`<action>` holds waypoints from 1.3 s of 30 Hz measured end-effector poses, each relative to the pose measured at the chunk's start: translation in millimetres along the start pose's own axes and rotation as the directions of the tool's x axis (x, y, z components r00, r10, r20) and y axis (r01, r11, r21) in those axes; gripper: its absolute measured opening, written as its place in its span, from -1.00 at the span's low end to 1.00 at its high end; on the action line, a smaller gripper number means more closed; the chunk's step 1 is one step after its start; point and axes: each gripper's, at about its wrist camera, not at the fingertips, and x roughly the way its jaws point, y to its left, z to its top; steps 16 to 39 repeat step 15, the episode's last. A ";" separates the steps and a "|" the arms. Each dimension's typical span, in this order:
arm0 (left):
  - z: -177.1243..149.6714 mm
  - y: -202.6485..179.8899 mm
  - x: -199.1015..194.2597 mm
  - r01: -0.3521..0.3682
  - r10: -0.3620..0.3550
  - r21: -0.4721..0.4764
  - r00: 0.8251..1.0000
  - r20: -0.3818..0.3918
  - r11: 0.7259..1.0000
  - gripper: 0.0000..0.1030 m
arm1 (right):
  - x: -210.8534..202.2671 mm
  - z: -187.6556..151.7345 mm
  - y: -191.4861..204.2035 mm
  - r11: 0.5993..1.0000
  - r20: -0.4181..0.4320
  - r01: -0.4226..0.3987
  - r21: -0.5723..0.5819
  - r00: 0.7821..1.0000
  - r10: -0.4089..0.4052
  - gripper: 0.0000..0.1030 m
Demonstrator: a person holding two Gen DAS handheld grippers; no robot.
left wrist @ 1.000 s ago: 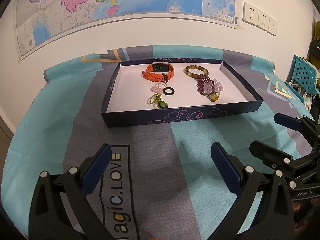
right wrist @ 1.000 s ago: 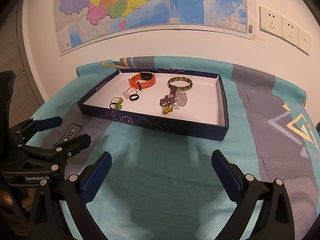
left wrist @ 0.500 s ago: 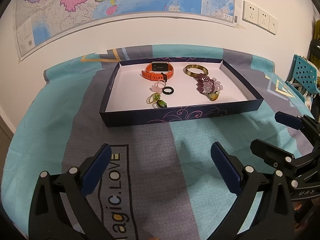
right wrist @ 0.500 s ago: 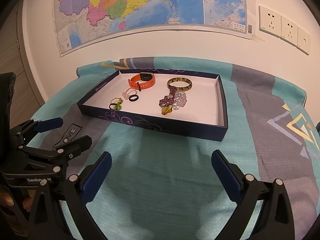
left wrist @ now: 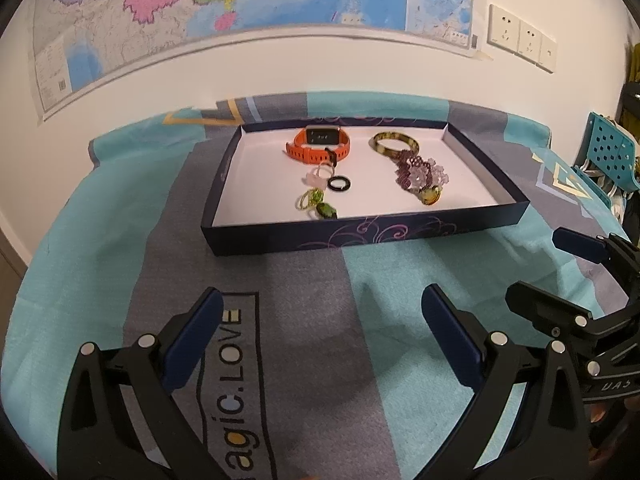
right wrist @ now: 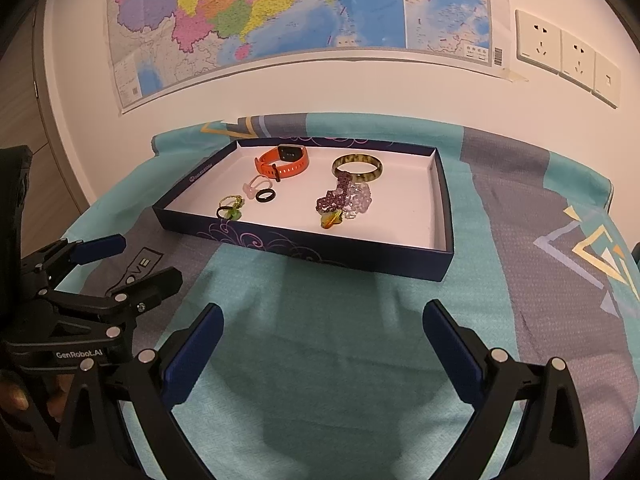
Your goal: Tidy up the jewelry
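A dark blue tray [left wrist: 360, 236] [right wrist: 304, 246] with a white floor sits on the cloth-covered table. In it lie an orange watch [left wrist: 318, 148] [right wrist: 284, 162], an olive bangle [left wrist: 397, 144] [right wrist: 357, 168], a purple bead cluster [left wrist: 416, 172] [right wrist: 340, 200], a black ring [left wrist: 339, 184] [right wrist: 266, 196], a pink ring [left wrist: 316, 176] and green rings [left wrist: 314, 204] [right wrist: 230, 208]. My left gripper [left wrist: 320, 332] is open and empty, well short of the tray. My right gripper [right wrist: 322, 344] is open and empty too, to the right of the left gripper [right wrist: 132, 264].
The table wears a teal and grey cloth [left wrist: 280, 340] with printed lettering. A wall map [left wrist: 240, 0] and sockets [left wrist: 520, 36] are behind the table. A teal chair [left wrist: 608, 156] stands at the far right.
Both views have drifted back slightly from the tray. Nothing was grasped or let go, and the jewellery has not moved.
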 end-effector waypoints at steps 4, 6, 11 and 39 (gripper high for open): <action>-0.5 -0.2 1.1 0.009 -0.009 -0.002 1.000 -0.001 1.000 0.89 | 0.0 -0.3 0.3 1.000 -0.002 0.000 -0.005 1.000 0.000 0.87; -0.7 -0.2 2.0 0.013 -0.013 0.000 1.000 -0.006 1.000 0.89 | 0.2 -0.5 0.1 1.000 -0.004 0.002 -0.008 1.000 -0.002 0.87; -0.5 5.4 11.4 0.011 -0.013 -0.023 0.998 -0.064 1.000 0.89 | 2.8 0.1 -6.1 0.999 -0.018 0.026 -0.024 0.999 -0.026 0.87; -0.5 17.3 16.4 0.006 -0.010 -0.052 0.996 -0.087 0.999 0.90 | 4.1 3.0 -32.6 0.995 -0.041 0.092 -0.038 0.995 -0.094 0.87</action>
